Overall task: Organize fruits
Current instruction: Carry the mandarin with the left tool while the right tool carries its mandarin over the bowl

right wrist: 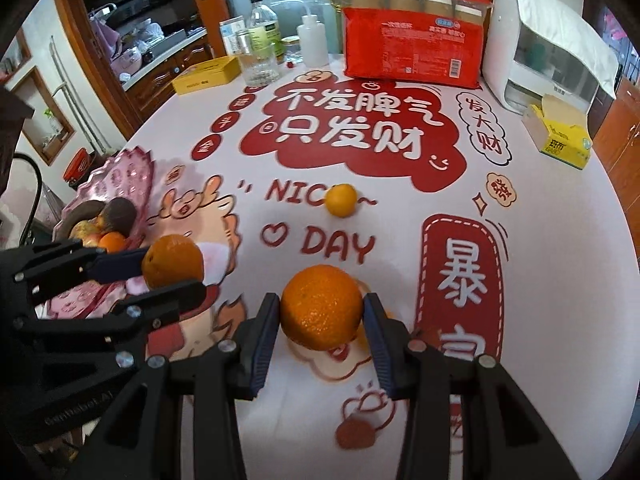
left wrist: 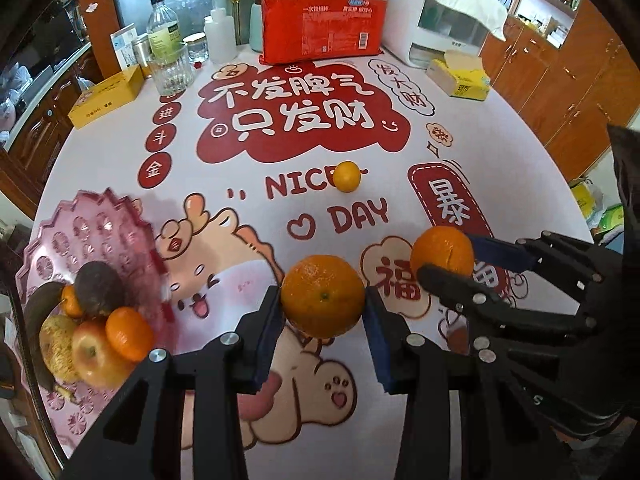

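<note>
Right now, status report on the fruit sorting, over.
Left hand-held gripper shut on an orange. Right hand-held gripper shut on another orange. Small orange left on table. Pink tray unobstructed.

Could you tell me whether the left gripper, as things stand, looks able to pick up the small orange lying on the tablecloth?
Probably not yet: the left gripper is shut on an orange, so its fingers are full. The path across the tablecloth to the small orange looks free.

Glossy printed tablecloth (left wrist: pixel 304 208), translucent pink, seemingly plastic fruit plate (left wrist: pixel 100 224), dimpled orange (left wrist: pixel 322 296), clear glass tumbler (left wrist: pixel 172 70).
</note>
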